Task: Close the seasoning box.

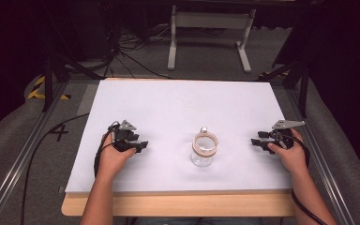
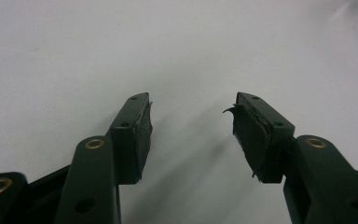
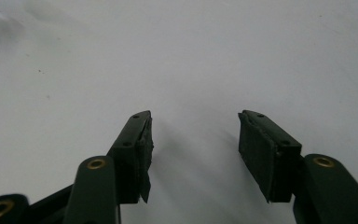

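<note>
Two hand-held grippers rest on a white tabletop on either side of a clear glass jar.

The clear glass jar with a tan band around its rim [image 1: 205, 149] stands upright near the front middle of the white rectangular table board [image 1: 178, 103], between the two hands and well apart from both. The black left gripper [image 1: 143, 145] points toward the jar, its jaws spread apart with nothing between them; its worn pads [image 2: 143, 135] frame bare white surface. The black right gripper [image 1: 254, 141] likewise points inward, jaws apart and empty.

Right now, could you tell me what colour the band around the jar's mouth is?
Light tan, on the clear jar; the high view shows it best.
</note>
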A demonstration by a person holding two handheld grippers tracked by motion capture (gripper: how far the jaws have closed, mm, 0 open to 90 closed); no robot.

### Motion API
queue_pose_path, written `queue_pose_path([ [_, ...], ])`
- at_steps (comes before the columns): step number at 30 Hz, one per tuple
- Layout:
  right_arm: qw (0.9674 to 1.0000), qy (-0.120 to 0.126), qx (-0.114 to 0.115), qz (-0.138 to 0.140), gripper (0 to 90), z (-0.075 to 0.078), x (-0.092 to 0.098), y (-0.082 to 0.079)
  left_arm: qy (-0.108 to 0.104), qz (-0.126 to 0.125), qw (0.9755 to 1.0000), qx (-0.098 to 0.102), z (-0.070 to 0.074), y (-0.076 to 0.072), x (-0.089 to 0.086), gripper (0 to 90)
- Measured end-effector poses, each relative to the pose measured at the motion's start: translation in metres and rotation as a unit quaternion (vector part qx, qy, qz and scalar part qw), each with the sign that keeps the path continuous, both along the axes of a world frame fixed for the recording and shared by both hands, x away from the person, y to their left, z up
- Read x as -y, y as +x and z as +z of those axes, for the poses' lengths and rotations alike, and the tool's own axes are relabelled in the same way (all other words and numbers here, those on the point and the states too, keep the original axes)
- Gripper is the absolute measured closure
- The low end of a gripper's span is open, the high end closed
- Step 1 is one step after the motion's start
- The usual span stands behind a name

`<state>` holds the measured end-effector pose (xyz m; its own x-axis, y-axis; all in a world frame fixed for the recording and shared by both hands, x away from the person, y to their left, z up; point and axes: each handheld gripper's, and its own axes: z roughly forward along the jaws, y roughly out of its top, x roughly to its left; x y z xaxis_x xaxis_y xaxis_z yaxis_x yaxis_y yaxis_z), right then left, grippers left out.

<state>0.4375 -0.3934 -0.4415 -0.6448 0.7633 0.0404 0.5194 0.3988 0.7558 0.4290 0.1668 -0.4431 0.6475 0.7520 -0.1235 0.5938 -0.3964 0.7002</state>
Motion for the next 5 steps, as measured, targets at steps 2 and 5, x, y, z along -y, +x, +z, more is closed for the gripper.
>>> queue_pose_path([
  [2, 1.0000, 0.001, -0.001, 0.000, 44.3, 0.0001, -0.0006, -0.0001, -0.010, 0.005, 0.9999, -0.006, -0.0004, -0.0012, 0.0017, 46.8],
  [5, 1.0000, 0.001, 0.001, 0.001, 44.3, 0.0011, -0.0019, -0.0001, -0.004, 0.002, 0.9999, -0.009, 0.0005, -0.0009, 0.0014, 44.6],
])
